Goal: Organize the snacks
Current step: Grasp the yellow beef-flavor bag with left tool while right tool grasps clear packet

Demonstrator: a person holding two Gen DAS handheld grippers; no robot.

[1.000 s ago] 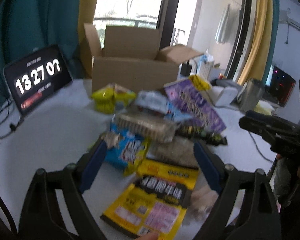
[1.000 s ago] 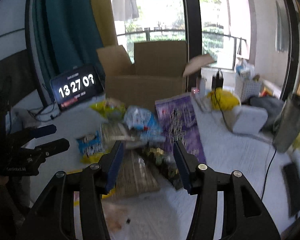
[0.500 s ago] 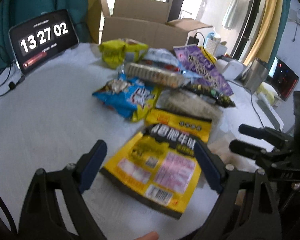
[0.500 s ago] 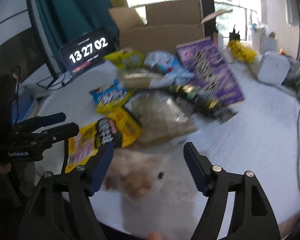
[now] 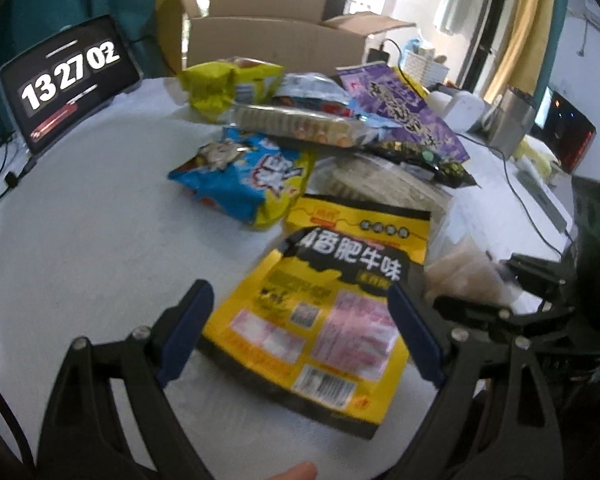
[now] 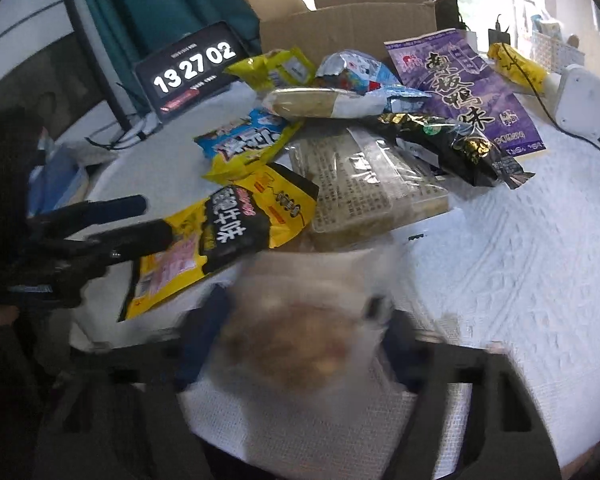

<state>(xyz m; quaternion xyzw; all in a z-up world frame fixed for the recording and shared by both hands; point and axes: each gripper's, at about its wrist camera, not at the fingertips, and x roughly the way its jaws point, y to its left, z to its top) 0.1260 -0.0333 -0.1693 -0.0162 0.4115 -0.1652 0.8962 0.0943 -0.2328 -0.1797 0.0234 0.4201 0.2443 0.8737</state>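
Observation:
A pile of snack packets lies on the white table [image 5: 80, 220] in front of an open cardboard box [image 5: 276, 40]. My left gripper [image 5: 302, 332] is open, its fingers straddling the near end of a yellow-and-black packet [image 5: 332, 280] without touching it. In the blurred right wrist view, my right gripper [image 6: 300, 336] is closing on a clear bag of brownish snacks [image 6: 300, 344]; the bag fills the gap and meets both pads. The left wrist view shows that gripper [image 5: 500, 288] around the same bag [image 5: 460, 276].
Behind the yellow packet lie a blue-and-yellow packet [image 5: 252, 176], a clear cracker tray [image 6: 360, 188], a black packet [image 6: 452, 144] and a purple packet [image 5: 400, 108]. A tablet clock [image 5: 68, 80] stands at the back left. Cables and small appliances are at the right.
Both grippers came down toward the table and tilted lower. The right jaws widened, then narrowed around the clear bag. The left gripper now straddles the yellow packet.

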